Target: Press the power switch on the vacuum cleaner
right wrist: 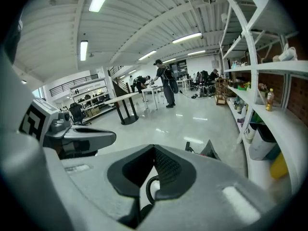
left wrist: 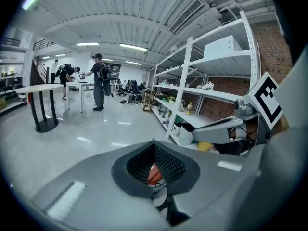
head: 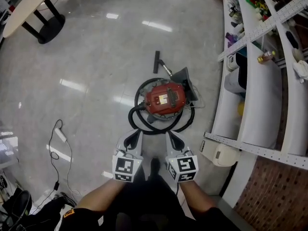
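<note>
In the head view a red vacuum cleaner point(head: 165, 99) sits on the grey floor with its black hose point(head: 139, 121) coiled around it. A black nozzle point(head: 156, 61) lies just beyond it. I cannot make out its power switch. My left gripper point(head: 133, 135) and right gripper point(head: 172, 136) hang side by side just short of the hose, above the floor, touching nothing. Both have their jaws together with nothing held. A sliver of the red body point(left wrist: 154, 175) shows through the left gripper point(left wrist: 153, 143) pads. Black hose point(right wrist: 146, 186) shows through the right gripper point(right wrist: 154, 148) pads.
White shelving point(head: 250, 81) with bottles and boxes runs along the right, close to the vacuum. A beige bin point(head: 219, 153) stands at its foot. A white adapter with a cable point(head: 60, 134) lies on the floor at left. A black-based table point(head: 45, 25) stands far left. People point(left wrist: 98, 81) stand far off.
</note>
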`<state>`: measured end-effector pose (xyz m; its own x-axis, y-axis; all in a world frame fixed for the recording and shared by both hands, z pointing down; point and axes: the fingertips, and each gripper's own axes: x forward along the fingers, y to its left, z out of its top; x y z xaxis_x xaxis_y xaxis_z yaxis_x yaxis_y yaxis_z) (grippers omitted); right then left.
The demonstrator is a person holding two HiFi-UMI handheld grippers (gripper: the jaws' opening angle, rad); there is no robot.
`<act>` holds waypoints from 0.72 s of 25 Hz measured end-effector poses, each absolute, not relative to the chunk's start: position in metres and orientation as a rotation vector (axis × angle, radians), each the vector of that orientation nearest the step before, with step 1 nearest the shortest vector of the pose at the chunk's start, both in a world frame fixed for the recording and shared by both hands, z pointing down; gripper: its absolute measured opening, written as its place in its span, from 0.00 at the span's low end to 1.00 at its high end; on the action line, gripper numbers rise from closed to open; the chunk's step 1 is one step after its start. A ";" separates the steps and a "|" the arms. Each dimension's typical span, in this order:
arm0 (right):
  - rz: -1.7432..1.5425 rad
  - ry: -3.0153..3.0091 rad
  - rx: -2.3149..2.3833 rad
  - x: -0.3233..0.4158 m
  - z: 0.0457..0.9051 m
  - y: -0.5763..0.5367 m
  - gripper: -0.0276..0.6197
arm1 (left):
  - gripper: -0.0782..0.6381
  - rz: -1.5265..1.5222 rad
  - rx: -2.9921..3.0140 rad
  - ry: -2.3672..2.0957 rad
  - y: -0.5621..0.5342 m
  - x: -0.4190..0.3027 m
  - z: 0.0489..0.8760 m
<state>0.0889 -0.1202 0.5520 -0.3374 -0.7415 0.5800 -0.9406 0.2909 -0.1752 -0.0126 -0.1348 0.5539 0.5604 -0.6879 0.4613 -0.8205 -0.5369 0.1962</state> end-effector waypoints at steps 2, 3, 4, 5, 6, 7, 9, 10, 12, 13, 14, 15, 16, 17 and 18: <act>0.715 -2.148 1.484 0.086 0.575 -0.135 0.03 | 0.13 0.491 2.397 -1.218 -0.151 -0.014 0.574; 0.719 -2.133 1.470 0.085 0.588 -0.143 0.03 | 0.13 0.509 2.392 -1.214 -0.159 -0.015 0.586; 0.724 -2.117 1.459 0.084 0.601 -0.151 0.03 | 0.13 0.529 2.387 -1.210 -0.167 -0.015 0.599; 0.732 -2.101 1.451 0.083 0.614 -0.160 0.03 | 0.13 0.549 2.384 -1.206 -0.176 -0.015 0.612; 0.744 -2.086 1.447 0.083 0.626 -0.168 0.03 | 0.13 0.567 2.380 -1.200 -0.184 -0.014 0.624; 0.757 -2.070 1.444 0.082 0.638 -0.174 0.03 | 0.13 0.582 2.376 -1.194 -0.190 -0.013 0.636; 0.779 -2.036 1.431 0.082 0.662 -0.182 0.03 | 0.13 0.607 2.364 -1.181 -0.199 -0.012 0.658; 0.785 -2.018 1.420 0.081 0.673 -0.185 0.03 | 0.13 0.619 2.357 -1.173 -0.202 -0.012 0.668; 0.796 -1.987 1.394 0.079 0.695 -0.189 0.03 | 0.13 0.640 2.342 -1.158 -0.206 -0.013 0.687; 0.805 -1.974 1.385 0.078 0.705 -0.191 0.03 | 0.13 0.649 2.336 -1.150 -0.208 -0.014 0.696; 0.817 -1.962 1.378 0.077 0.714 -0.193 0.03 | 0.13 0.657 2.330 -1.143 -0.210 -0.015 0.704; 0.829 -1.951 1.373 0.076 0.723 -0.196 0.03 | 0.13 0.664 2.327 -1.137 -0.212 -0.016 0.712; 0.840 -1.938 1.369 0.076 0.733 -0.198 0.03 | 0.13 0.670 2.325 -1.131 -0.214 -0.016 0.720; 0.848 -1.924 1.365 0.077 0.742 -0.201 0.03 | 0.13 0.675 2.322 -1.127 -0.217 -0.017 0.728; 0.854 -1.910 1.362 0.078 0.751 -0.204 0.03 | 0.13 0.678 2.317 -1.125 -0.219 -0.019 0.735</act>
<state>0.0776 -0.2039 0.7510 -0.2634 -0.5449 0.7960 -0.9566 0.2539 -0.1427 -0.0192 -0.2191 0.7352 0.5411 -0.5764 0.6124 -0.8106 -0.5514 0.1972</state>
